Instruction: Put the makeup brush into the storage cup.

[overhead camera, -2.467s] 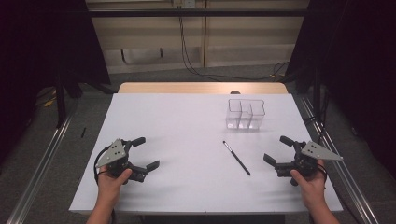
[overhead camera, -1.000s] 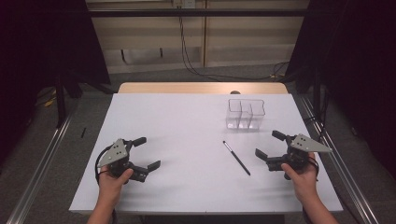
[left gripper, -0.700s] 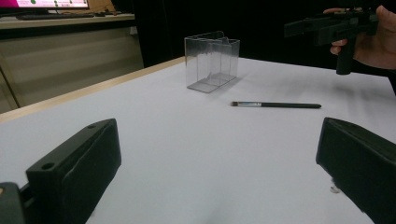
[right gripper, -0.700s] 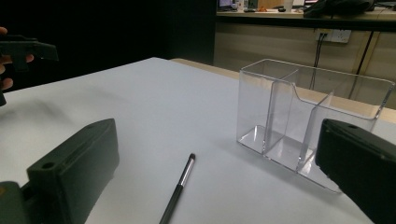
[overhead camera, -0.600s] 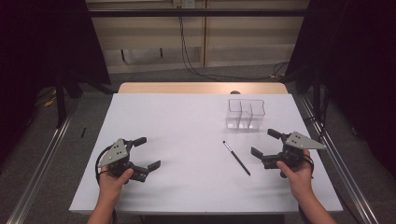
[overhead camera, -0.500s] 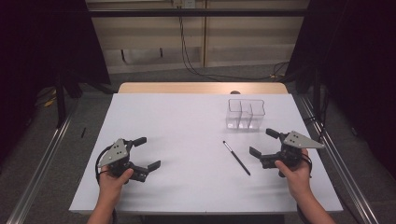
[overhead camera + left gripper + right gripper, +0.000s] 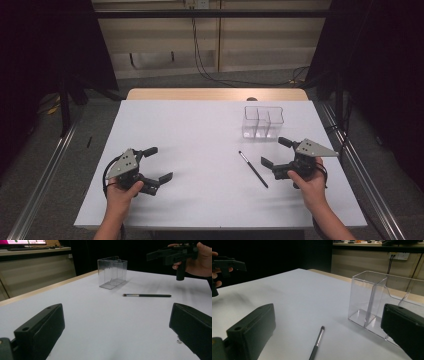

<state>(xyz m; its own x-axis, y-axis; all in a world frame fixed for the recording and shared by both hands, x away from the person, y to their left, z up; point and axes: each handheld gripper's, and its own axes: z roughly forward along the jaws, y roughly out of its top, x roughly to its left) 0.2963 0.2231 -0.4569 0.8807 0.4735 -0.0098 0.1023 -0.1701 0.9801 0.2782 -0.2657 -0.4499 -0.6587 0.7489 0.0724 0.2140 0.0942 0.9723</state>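
The work in hand is at its opening stage: nothing is gripped and nothing is stowed. Nearest the person, at about 8 o'clock on the white table (image 7: pixel 210 125), the left gripper (image 7: pixel 154 164) rests in the left hand with its jaws spread wide and empty, well apart from every object. At about 4 o'clock the right gripper (image 7: pixel 276 152) is held just above the surface, jaws likewise wide open and holding nothing; it points toward the makeup brush (image 7: pixel 253 169), which lies flat on the table just beside those jaws, untouched. In the right gripper view the brush (image 7: pixel 317 343) lies between the two black jaws with its bristle tip pointing away from the camera. Farther off, at about 1 o'clock, the clear acrylic organizer (image 7: pixel 263 121) stands upright; its compartments appear empty. Judged from this layout, the grasp of the brush, its lift, and its placement into a compartment of the organizer all remain to be done.
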